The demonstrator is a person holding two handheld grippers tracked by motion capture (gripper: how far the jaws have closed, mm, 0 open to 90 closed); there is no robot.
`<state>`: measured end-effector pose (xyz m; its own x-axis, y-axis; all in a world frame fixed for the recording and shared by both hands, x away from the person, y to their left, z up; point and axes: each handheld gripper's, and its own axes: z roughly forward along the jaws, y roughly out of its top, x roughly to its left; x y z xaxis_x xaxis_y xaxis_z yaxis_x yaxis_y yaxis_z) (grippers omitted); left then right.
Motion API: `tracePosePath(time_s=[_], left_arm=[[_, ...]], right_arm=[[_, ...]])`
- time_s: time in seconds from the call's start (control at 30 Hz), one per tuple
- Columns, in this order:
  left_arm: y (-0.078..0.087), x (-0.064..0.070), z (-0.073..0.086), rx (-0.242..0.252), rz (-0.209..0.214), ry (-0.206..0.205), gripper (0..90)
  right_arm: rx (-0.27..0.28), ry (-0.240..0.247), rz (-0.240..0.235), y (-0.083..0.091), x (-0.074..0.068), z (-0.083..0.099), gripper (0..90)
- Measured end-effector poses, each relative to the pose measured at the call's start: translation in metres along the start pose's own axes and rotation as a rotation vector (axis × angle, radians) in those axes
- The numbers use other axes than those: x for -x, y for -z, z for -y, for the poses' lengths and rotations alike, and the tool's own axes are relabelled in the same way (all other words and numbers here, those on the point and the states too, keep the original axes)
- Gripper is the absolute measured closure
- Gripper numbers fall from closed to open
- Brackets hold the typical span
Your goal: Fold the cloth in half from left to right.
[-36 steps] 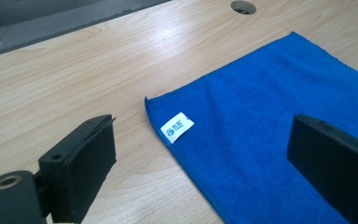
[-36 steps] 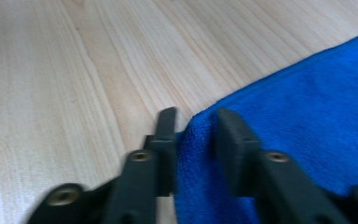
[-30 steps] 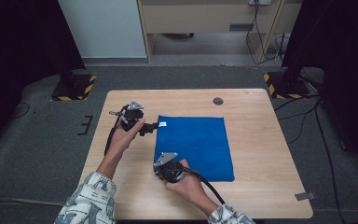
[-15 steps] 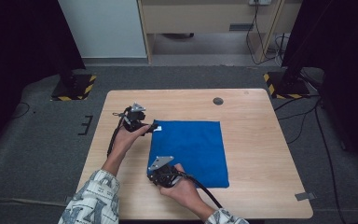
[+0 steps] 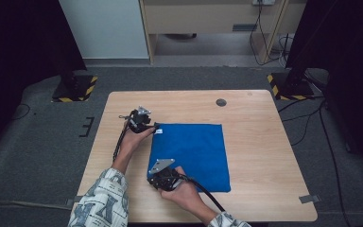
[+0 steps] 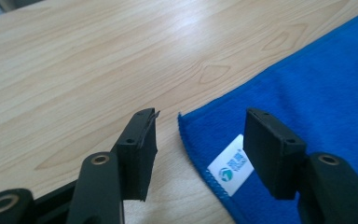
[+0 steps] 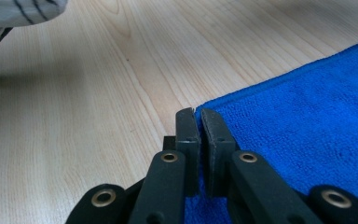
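A blue cloth (image 5: 194, 151) lies flat on the wooden table (image 5: 255, 109). My left gripper (image 5: 156, 128) stands open at the cloth's far left corner; in the left gripper view its jaws (image 6: 200, 126) straddle that corner and its white label (image 6: 230, 163) without touching the cloth (image 6: 317, 84). At the near left corner my right gripper (image 5: 152, 177) is shut, its jaws (image 7: 198, 114) pressed together on the corner of the cloth (image 7: 307, 116) with a thin slit between them.
A small dark round disc (image 5: 221, 102) sits in the tabletop near the far edge. Bare wood lies left of the cloth and along the right side. A patterned sleeve (image 7: 18, 11) shows beyond the right gripper.
The cloth has slid a little to the left and toward the person. The right gripper moved left with its corner. The left gripper stayed at the far left corner.
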<state>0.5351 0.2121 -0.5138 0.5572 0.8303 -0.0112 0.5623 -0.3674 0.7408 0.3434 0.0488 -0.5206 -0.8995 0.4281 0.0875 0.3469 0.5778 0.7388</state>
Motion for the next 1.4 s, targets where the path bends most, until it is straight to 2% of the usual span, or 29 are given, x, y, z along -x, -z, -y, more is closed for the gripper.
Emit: tracePosePath(time_s=[0.3, 0.57, 0.6, 0.73, 0.77, 0.8, 0.9, 0.93, 0.97, 1.0, 1.13, 1.23, 1.4], left_arm=[[-0.01, -0.001, 0.004, -0.017, -0.015, 0.02, 38.5], [-0.013, -0.005, 0.007, -0.026, -0.037, 0.029, 39.4], [-0.015, -0.005, 0.008, -0.043, -0.042, 0.032, 42.0], [-0.015, -0.005, 0.008, -0.039, -0.028, 0.039, 48.8], [-0.014, -0.003, 0.008, -0.04, -0.017, 0.032, 53.0], [-0.014, -0.001, 0.007, -0.045, -0.005, 0.02, 62.5], [-0.014, 0.001, 0.007, -0.05, 0.009, 0.016, 74.0], [-0.014, 0.003, 0.006, -0.052, 0.01, 0.013, 74.0], [-0.014, 0.003, 0.006, -0.05, 0.015, 0.013, 82.8], [-0.015, 0.005, 0.006, -0.05, 0.019, 0.022, 85.9], [-0.013, 0.007, 0.004, -0.058, 0.019, 0.018, 88.9], [-0.006, 0.01, -0.001, -0.021, 0.022, 0.02, 89.0], [0.002, 0.013, -0.007, 0.005, 0.03, 0.026, 89.2]], right_arm=[[0.001, 0.016, -0.013, 0.004, -0.005, 0.0, 87.0], [-0.004, 0.013, -0.014, 0.004, -0.006, 0.001, 86.9], [0.0, 0.01, -0.015, 0.004, -0.005, 0.001, 86.9], [0.001, 0.01, -0.014, 0.005, -0.005, 0.002, 86.9], [0.002, 0.01, -0.014, 0.005, -0.005, 0.002, 86.9], [-0.001, 0.01, -0.015, 0.005, -0.005, 0.002, 86.9], [0.003, 0.007, -0.015, 0.006, -0.005, 0.002, 86.9], [0.005, 0.007, -0.013, 0.006, -0.005, 0.002, 86.9], [0.004, 0.008, -0.013, 0.006, -0.005, 0.002, 87.0], [0.002, 0.009, -0.011, 0.006, -0.005, 0.002, 86.9], [0.003, 0.011, -0.012, 0.008, -0.005, 0.004, 87.0], [0.01, 0.008, -0.009, 0.012, -0.006, 0.004, 87.0], [0.017, 0.005, -0.001, 0.016, -0.007, 0.003, 87.2]])
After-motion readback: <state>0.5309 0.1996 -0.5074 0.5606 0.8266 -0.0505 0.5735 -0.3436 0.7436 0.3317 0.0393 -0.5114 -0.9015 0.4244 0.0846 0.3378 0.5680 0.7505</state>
